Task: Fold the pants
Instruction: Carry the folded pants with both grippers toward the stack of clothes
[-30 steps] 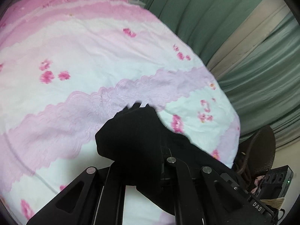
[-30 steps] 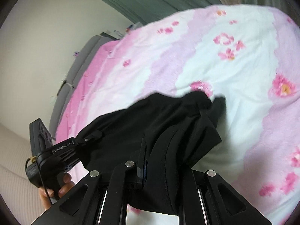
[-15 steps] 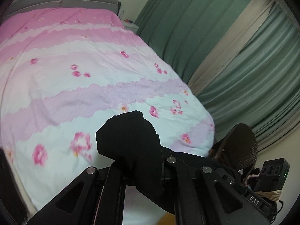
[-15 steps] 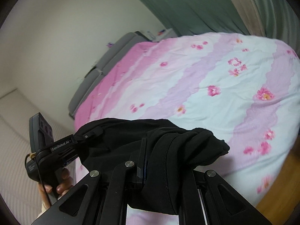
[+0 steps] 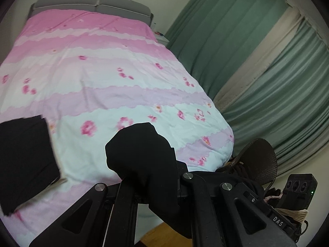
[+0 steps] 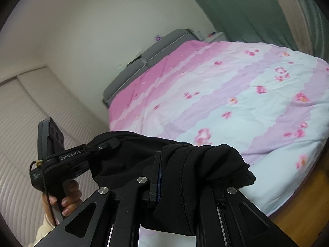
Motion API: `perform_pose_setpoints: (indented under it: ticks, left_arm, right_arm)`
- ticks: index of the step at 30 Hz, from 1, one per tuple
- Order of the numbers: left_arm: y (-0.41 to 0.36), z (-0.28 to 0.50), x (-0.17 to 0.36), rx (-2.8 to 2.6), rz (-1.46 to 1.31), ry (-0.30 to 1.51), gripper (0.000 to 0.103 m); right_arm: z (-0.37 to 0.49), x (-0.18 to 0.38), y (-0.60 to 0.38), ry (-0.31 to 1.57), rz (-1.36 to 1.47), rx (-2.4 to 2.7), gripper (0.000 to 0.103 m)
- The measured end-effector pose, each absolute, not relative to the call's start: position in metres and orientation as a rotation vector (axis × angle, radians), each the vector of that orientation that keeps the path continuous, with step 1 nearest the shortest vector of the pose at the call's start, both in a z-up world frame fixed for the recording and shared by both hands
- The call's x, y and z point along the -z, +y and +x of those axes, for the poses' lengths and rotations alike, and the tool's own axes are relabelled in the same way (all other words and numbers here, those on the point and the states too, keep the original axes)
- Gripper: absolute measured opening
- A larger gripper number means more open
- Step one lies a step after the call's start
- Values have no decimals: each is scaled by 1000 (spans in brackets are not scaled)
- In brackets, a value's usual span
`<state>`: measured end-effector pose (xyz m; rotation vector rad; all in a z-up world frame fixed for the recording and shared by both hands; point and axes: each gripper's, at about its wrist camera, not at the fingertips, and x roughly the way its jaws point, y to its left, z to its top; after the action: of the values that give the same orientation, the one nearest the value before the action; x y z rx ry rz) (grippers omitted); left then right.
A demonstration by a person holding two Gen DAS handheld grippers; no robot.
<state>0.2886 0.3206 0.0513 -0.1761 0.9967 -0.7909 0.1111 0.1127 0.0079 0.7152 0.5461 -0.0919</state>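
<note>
The black pants (image 5: pixel 148 156) are bunched over my left gripper (image 5: pixel 158 177), which is shut on the fabric and held up above the foot of the bed. Another black part of the pants (image 5: pixel 22 156) hangs at the left edge of the left wrist view. In the right wrist view my right gripper (image 6: pixel 176 177) is shut on the pants (image 6: pixel 197 164), with the cloth draped over its fingers. The left gripper (image 6: pixel 107 145) shows there at the left, clamped on the same stretch of cloth, a hand on its handle.
The bed with a pink, white and lilac flowered cover (image 5: pixel 107 78) lies below and ahead, grey headboard (image 5: pixel 92 3) at the far end. Green curtains (image 5: pixel 257 61) hang on the right. A dark wicker chair (image 5: pixel 261 160) stands by the bed's corner. Wooden floor (image 6: pixel 304 212) shows beside the bed.
Both grippers have lifted the pants up and back from the bed; the bed now looks farther away and the whole headboard shows. A hanging black part has come into the left wrist view.
</note>
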Motion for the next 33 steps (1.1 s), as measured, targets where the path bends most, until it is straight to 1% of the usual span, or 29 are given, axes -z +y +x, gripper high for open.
perform_pose_setpoints:
  ticks: [10, 18, 26, 33]
  left_arm:
    - [436, 298, -90, 720, -277, 942, 9]
    - [519, 361, -110, 755, -252, 904, 9]
    - [574, 469, -89, 819, -212, 963, 9]
    - [573, 554, -59, 908, -232, 977, 10]
  right_arm:
    - [126, -44, 201, 547, 665, -62, 10]
    - [177, -66, 282, 513, 661, -113, 10]
    - [261, -47, 357, 540, 737, -34, 10]
    - [325, -30, 393, 586, 708, 84, 10]
